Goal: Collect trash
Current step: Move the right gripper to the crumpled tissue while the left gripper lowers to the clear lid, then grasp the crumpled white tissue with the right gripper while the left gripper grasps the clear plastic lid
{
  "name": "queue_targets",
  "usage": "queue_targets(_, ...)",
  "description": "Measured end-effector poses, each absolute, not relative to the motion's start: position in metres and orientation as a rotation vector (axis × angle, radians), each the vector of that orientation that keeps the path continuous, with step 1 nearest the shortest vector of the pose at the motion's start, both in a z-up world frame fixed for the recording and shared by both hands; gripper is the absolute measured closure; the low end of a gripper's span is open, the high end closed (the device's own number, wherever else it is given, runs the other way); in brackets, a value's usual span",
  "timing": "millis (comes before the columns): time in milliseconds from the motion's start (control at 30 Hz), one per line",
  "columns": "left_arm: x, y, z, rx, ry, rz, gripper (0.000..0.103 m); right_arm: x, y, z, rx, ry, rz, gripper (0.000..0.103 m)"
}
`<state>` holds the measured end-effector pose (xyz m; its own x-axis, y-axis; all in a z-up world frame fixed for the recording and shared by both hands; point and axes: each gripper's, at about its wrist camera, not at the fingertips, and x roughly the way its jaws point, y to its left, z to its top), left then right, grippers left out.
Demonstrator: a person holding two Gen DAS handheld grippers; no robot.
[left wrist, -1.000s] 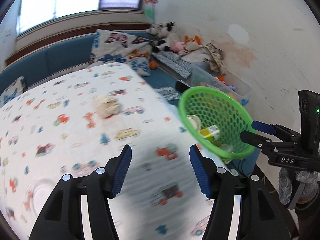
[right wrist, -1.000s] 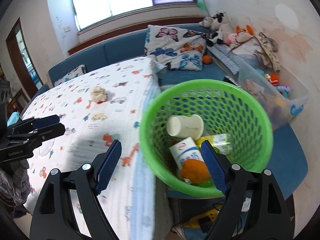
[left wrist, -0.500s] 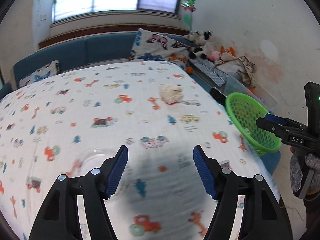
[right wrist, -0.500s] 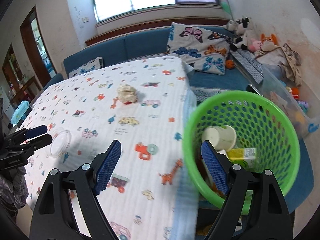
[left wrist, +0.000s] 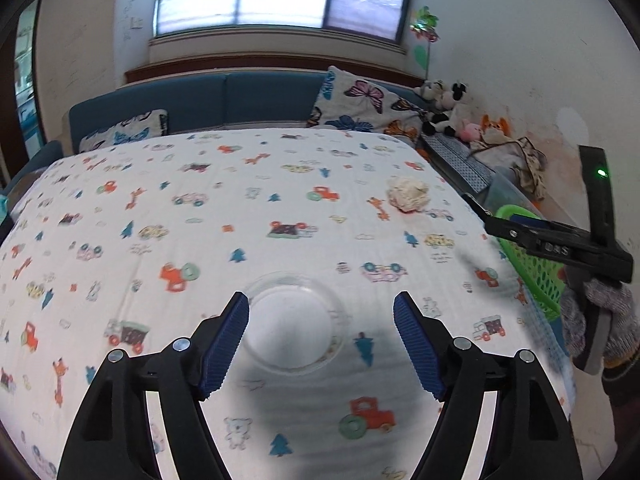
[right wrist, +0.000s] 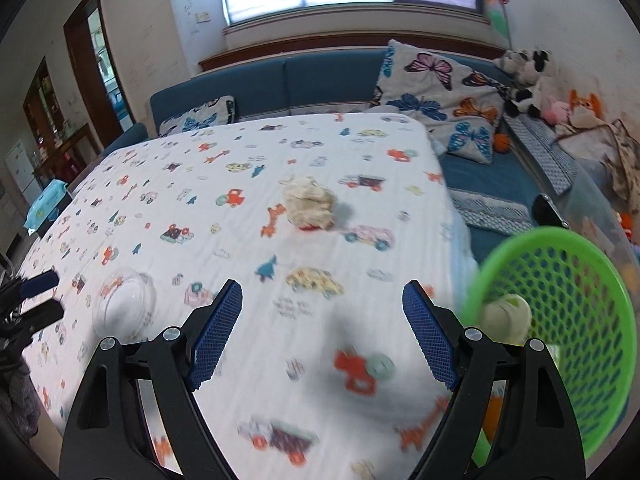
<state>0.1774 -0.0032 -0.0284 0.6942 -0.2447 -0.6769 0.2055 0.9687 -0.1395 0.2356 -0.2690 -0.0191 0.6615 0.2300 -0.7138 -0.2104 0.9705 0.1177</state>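
A clear plastic lid (left wrist: 294, 322) lies on the patterned tablecloth (left wrist: 240, 208), just ahead of my open, empty left gripper (left wrist: 322, 344); it also shows in the right wrist view (right wrist: 124, 306). A crumpled paper ball (left wrist: 408, 194) lies further right; it sits ahead of my open, empty right gripper (right wrist: 322, 338) in the right wrist view (right wrist: 310, 204). A green mesh basket (right wrist: 568, 308) with a white cup (right wrist: 506, 316) and other trash stands off the table's right edge. The right gripper (left wrist: 520, 228) appears at the right of the left wrist view.
A blue sofa (right wrist: 320, 76) with butterfly cushions (right wrist: 440, 88) runs behind the table. Stuffed toys (right wrist: 528, 68) and a clear storage box (left wrist: 508, 192) sit to the right by the wall. A blue packet (right wrist: 44, 204) lies off the left edge.
Both grippers have swung left, away from the basket. The lid has come between the left gripper's fingers' line of view; the paper ball is now centred ahead of the right gripper.
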Motion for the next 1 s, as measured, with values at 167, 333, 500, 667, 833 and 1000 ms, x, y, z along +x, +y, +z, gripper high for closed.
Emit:
queue_targets(167,0.176,0.011,-0.035,-0.055,0.784,-0.23,0.028,0.269,-0.251,-0.03,0.021,0.827,0.27,0.021)
queue_targets(333,0.177,0.018,-0.043,-0.055,0.81,-0.223,0.025,0.304,-0.24,-0.043,0.033,0.86,0.28,0.025)
queue_targets(500,0.183,0.023,-0.054,-0.058,0.838,-0.219,0.024,0.335,-0.232,-0.054,0.051,0.887,0.27,0.031)
queue_targets(667,0.188,0.025,-0.063,-0.062,0.872,-0.233,0.023,0.354,-0.231,-0.064,0.07,0.915,0.255,0.037)
queue_targets(833,0.192,0.019,-0.069,-0.025,0.883,-0.249,0.019,0.361,-0.227,-0.071,0.047,0.93,0.251,0.046)
queue_targets(1000,0.2,0.01,-0.074,0.024,0.901,-0.282,0.016,0.358,-0.226,-0.071,0.031,0.929,0.253,0.056)
